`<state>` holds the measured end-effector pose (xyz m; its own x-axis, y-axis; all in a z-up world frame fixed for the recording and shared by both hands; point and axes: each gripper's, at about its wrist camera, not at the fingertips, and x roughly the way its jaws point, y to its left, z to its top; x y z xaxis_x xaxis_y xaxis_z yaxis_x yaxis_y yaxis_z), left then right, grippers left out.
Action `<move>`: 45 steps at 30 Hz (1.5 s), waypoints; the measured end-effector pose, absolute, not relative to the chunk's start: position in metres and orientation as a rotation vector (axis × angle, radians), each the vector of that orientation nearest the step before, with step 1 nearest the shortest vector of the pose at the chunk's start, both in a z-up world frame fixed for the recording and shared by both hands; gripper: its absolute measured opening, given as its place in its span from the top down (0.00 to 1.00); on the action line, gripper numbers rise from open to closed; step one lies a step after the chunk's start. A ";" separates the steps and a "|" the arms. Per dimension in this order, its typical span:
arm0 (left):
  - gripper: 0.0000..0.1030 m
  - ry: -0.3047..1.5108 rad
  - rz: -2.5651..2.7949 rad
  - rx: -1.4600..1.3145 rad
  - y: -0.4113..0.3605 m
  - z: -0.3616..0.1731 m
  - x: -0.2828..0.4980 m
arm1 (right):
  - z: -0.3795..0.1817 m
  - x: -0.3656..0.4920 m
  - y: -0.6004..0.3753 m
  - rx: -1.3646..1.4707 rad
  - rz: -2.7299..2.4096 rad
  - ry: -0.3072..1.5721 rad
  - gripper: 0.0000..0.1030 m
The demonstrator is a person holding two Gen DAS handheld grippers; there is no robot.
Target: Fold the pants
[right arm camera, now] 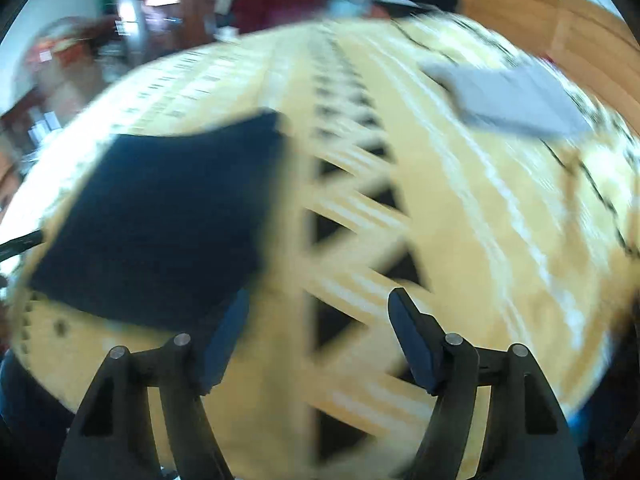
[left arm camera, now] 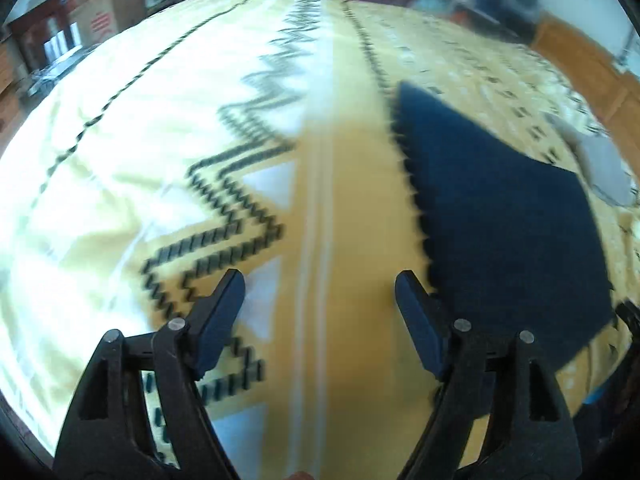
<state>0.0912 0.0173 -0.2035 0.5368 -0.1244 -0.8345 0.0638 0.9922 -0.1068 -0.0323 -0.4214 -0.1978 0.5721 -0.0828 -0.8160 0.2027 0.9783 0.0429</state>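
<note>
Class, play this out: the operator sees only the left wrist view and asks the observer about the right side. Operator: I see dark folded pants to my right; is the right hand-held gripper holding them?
Observer: No. The right hand-held gripper is open, with only the patterned blanket between its fingers.
Operator: Where are the pants from there?
Observer: The dark folded pants lie to its left, their near edge by its left finger.
Operator: What is the grey thing?
Observer: A grey folded cloth lying flat further back on the right.
</note>
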 end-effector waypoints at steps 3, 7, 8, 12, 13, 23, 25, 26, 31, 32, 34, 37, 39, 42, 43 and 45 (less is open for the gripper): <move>0.08 1.002 -0.103 -0.013 0.009 -0.211 0.092 | -0.220 -0.043 -0.438 0.182 -0.206 1.026 0.26; 0.00 1.037 -0.037 0.042 -0.009 -0.216 0.099 | -0.234 -0.047 -0.439 0.183 -0.201 1.044 0.18; 0.00 1.029 -0.015 0.042 -0.009 -0.217 0.100 | -0.235 -0.048 -0.438 0.174 -0.203 1.044 0.13; 0.00 1.004 0.004 0.009 -0.007 -0.219 0.104 | -0.247 -0.047 -0.441 0.184 -0.201 1.043 0.00; 0.00 1.000 0.006 0.005 -0.008 -0.219 0.102 | -0.249 -0.046 -0.442 0.183 -0.197 1.045 0.00; 0.00 0.969 0.029 0.001 -0.013 -0.218 0.097 | -0.251 -0.038 -0.441 0.168 -0.214 1.044 0.00; 0.00 0.963 0.023 -0.007 -0.011 -0.218 0.095 | -0.252 -0.037 -0.441 0.167 -0.213 1.042 0.00; 0.00 0.960 0.020 -0.009 -0.010 -0.218 0.095 | -0.252 -0.037 -0.443 0.178 -0.207 1.039 0.00; 0.00 0.955 0.026 -0.009 -0.011 -0.217 0.094 | -0.254 -0.033 -0.448 0.215 -0.195 1.023 0.00; 0.00 0.955 0.027 -0.007 -0.011 -0.218 0.095 | -0.254 -0.033 -0.447 0.210 -0.198 1.024 0.00; 0.00 0.952 0.026 -0.009 -0.011 -0.218 0.095 | -0.254 -0.033 -0.447 0.208 -0.201 1.023 0.00; 0.00 0.945 0.023 -0.010 -0.010 -0.218 0.094 | -0.254 -0.033 -0.447 0.204 -0.201 1.022 0.00; 0.00 0.944 0.021 -0.014 -0.009 -0.218 0.095 | -0.254 -0.033 -0.446 0.199 -0.200 1.021 0.00; 0.00 0.947 0.022 -0.015 -0.010 -0.218 0.095 | -0.254 -0.032 -0.446 0.194 -0.202 1.023 0.00; 0.00 0.949 0.021 -0.017 -0.010 -0.218 0.095 | -0.253 -0.032 -0.445 0.187 -0.203 1.025 0.00; 0.00 0.958 0.019 -0.024 -0.009 -0.216 0.096 | -0.251 -0.031 -0.443 0.169 -0.209 1.028 0.00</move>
